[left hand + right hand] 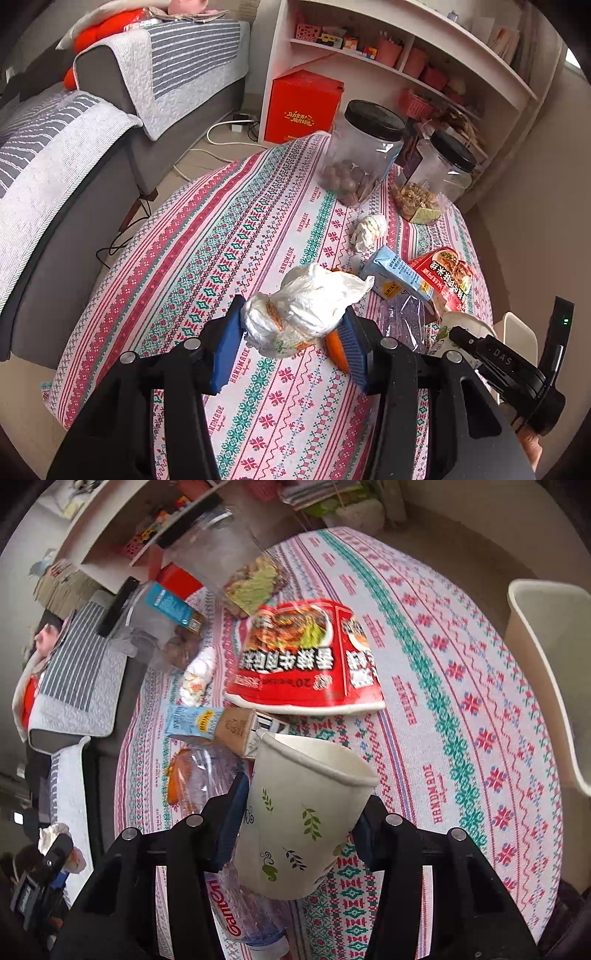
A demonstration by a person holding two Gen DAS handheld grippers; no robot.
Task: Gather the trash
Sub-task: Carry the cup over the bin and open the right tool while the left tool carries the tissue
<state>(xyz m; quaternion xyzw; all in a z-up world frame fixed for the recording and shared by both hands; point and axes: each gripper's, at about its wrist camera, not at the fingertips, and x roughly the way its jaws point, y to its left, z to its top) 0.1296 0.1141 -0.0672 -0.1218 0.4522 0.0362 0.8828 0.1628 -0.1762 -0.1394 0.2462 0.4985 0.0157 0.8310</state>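
Our left tool (pixel 291 332) is clamped on a crumpled tissue wad (pixel 306 306) at lower centre, above the surface (pixel 221 236). Our right tool (pixel 295 834) pinches a paper cup (pixel 299 819), likely bound for the bin (pixel 546 657) at right.

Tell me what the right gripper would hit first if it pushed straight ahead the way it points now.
The right gripper is shut on the paper cup. Straight ahead, the cup's rim would probably meet the small drink carton or the red noodle bowl lying on its side; depth is unclear.
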